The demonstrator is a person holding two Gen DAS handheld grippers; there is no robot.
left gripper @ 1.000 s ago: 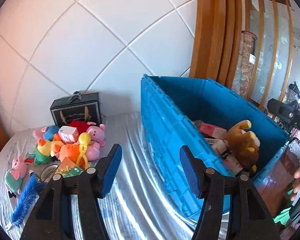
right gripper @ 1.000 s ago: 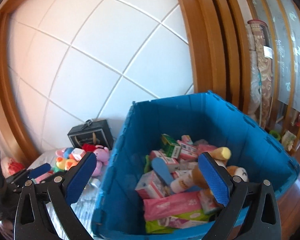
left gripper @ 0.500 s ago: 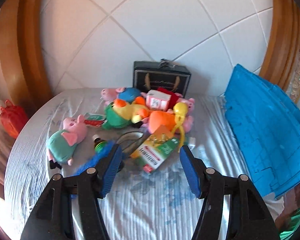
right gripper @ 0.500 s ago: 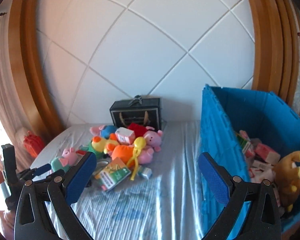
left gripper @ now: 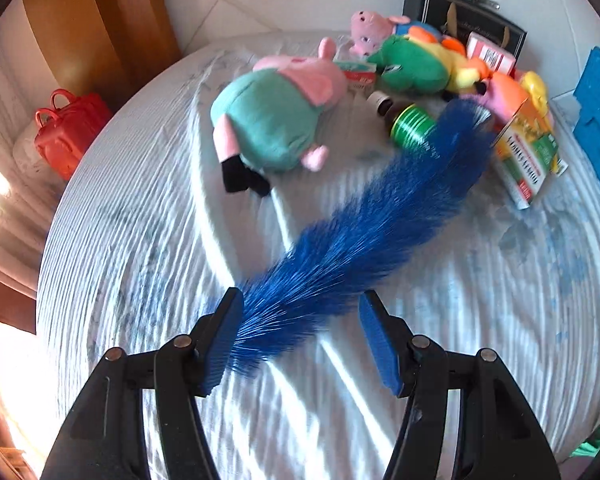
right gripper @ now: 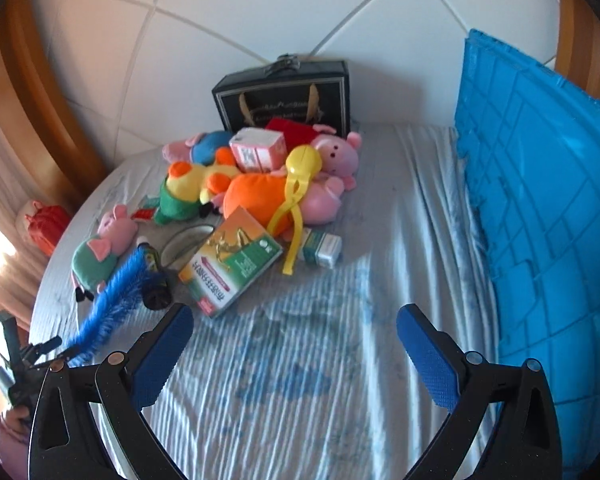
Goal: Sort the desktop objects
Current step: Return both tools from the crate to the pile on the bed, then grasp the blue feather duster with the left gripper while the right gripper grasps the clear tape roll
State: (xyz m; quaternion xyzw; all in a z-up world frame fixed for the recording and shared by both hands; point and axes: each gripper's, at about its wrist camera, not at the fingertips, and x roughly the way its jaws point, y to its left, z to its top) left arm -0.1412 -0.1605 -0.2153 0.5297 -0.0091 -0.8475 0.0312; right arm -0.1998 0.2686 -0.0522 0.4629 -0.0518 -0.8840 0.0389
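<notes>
Left wrist view: the left gripper (left gripper: 300,340) stands open, its jaws astride the near end of the long fluffy blue feather brush (left gripper: 364,232) that runs from bottom centre toward upper right, apparently lined up to pinch it. The pads press nothing yet.

Right wrist view: the right gripper (right gripper: 292,356) hangs open and empty over bare striped cloth (right gripper: 300,380) at bottom centre; the blue plastic crate (right gripper: 540,220), probably the sorting destination, fills the right edge.

Readable print: almost none

The orange-and-green box (right gripper: 230,258), just ahead of the right gripper (right gripper: 294,346), carries large lettering too blurred to read; gold script on the black case (right gripper: 284,96) beyond is equally illegible.
</notes>
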